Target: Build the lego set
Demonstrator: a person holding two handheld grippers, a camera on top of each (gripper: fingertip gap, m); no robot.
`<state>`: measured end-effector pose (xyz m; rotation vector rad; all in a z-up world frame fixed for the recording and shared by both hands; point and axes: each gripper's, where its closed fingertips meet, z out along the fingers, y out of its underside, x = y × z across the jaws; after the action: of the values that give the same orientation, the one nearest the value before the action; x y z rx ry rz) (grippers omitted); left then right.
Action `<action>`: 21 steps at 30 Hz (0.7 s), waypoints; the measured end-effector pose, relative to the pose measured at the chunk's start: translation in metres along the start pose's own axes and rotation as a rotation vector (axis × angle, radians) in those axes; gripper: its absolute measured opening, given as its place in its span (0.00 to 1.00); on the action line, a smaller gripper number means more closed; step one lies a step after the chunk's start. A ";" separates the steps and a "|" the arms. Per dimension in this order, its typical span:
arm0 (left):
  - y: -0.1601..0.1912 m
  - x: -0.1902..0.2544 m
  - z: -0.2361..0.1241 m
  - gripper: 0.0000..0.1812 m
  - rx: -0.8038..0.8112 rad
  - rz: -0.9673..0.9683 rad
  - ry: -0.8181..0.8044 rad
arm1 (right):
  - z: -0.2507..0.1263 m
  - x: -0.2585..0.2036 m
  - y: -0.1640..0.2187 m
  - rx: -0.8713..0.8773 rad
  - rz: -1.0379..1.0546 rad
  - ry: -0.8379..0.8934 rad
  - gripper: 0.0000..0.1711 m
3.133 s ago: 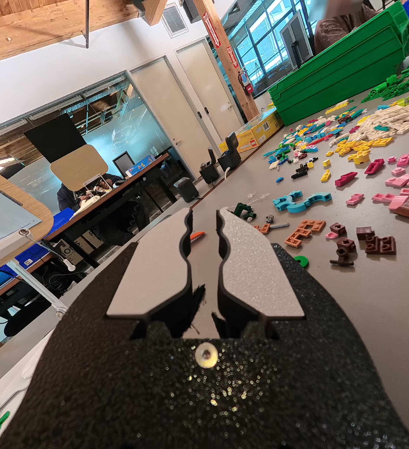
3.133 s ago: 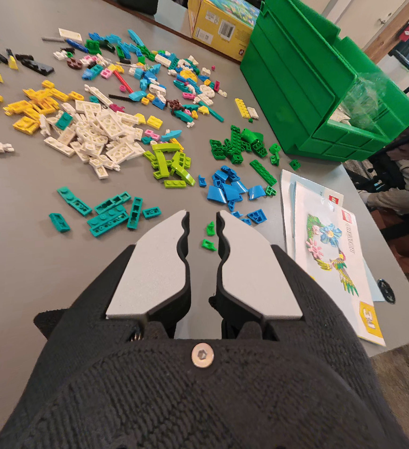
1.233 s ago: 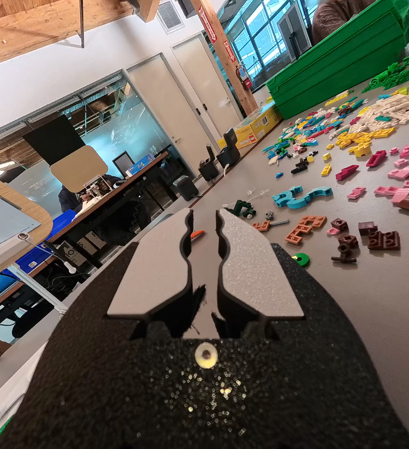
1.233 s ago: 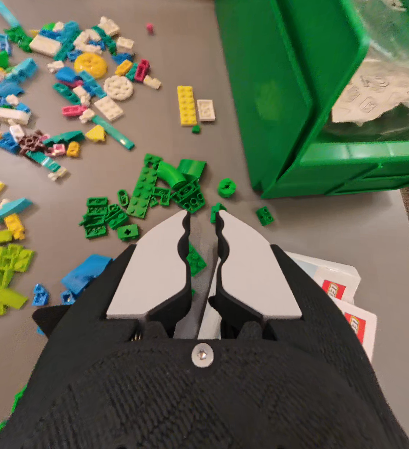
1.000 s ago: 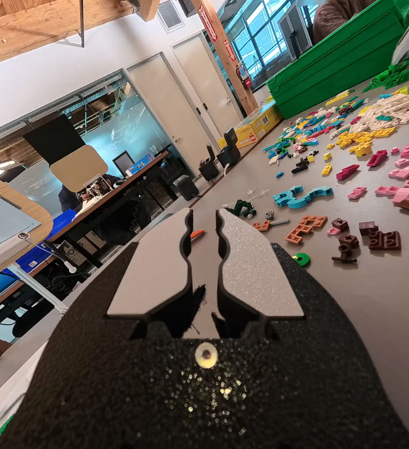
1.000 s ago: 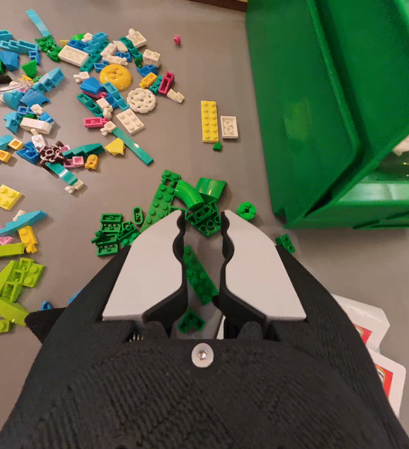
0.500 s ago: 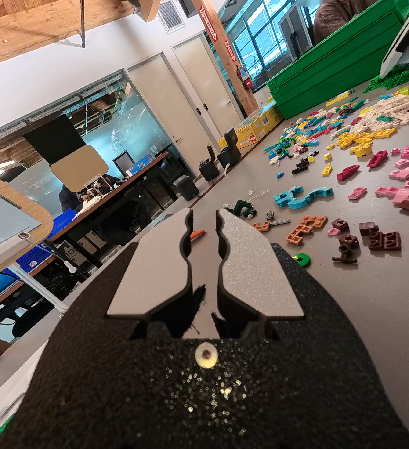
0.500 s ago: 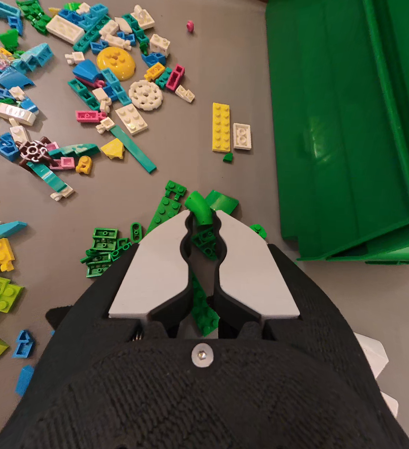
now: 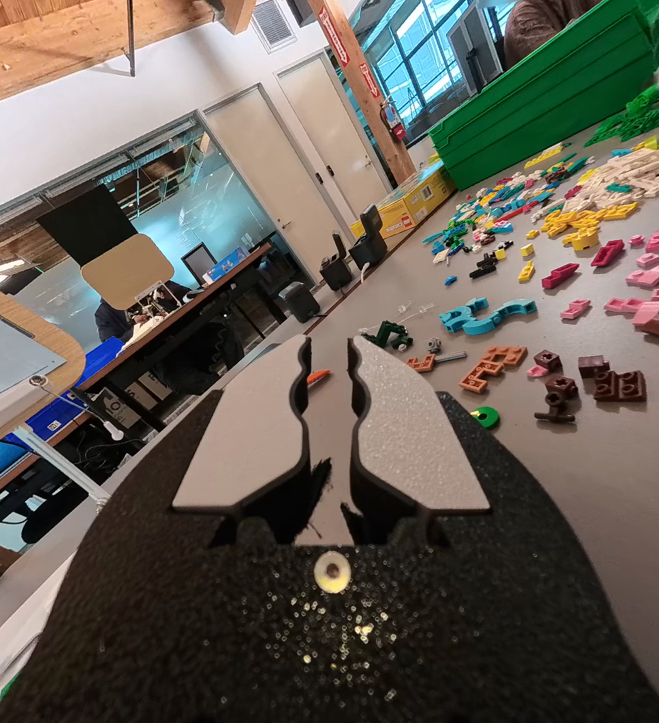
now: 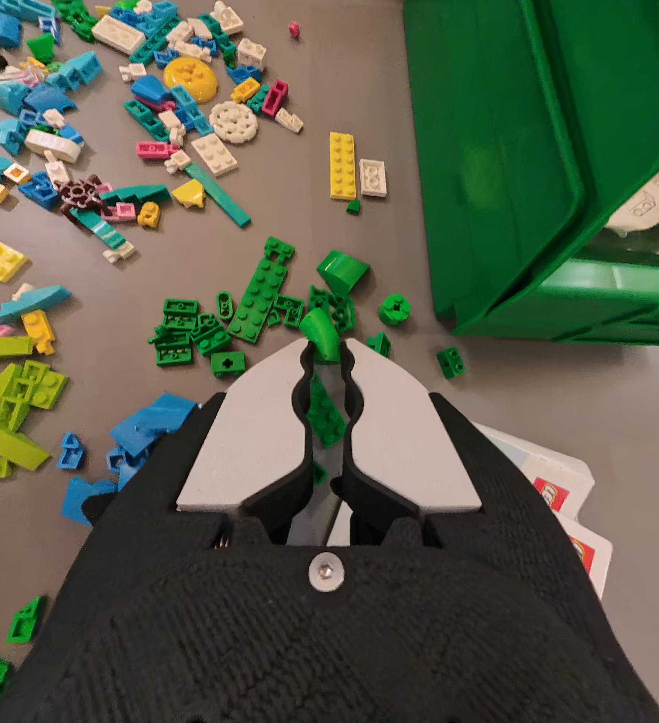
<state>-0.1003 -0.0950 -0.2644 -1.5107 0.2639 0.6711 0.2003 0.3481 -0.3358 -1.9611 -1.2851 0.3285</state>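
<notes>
Your right tool [image 10: 325,346] has lifted, pinching the green curved brick [image 10: 320,332] at its tips | left tool [image 9: 329,344] idle, slightly spread, far from the green pile [image 10: 257,309].

Open-plan office or lab workspace: exposed timber ceiling beams [image 9: 65,35], glass-walled meeting room [image 9: 155,219] beside two pale closed doors [image 9: 308,156], long dark work desk [image 9: 202,305] before that glass, big grey tabletop [image 9: 554,489] strewn with loose plastic bricks.
</notes>
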 end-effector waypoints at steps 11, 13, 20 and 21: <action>0.000 0.000 0.000 0.09 0.001 -0.001 -0.001 | -0.012 0.015 0.018 -0.039 -0.006 0.110 0.06; 0.000 0.000 0.000 0.09 0.002 -0.001 -0.001 | -0.013 0.020 0.021 -0.055 -0.002 0.136 0.06; 0.000 0.000 0.000 0.09 0.002 0.000 0.000 | -0.012 0.010 0.022 -0.044 0.016 0.068 0.11; 0.000 0.000 0.000 0.09 0.002 -0.001 -0.001 | -0.013 0.011 0.018 -0.027 0.018 0.069 0.15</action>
<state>-0.1001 -0.0954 -0.2641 -1.5088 0.2635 0.6706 0.2249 0.3476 -0.3380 -1.9906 -1.2350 0.2513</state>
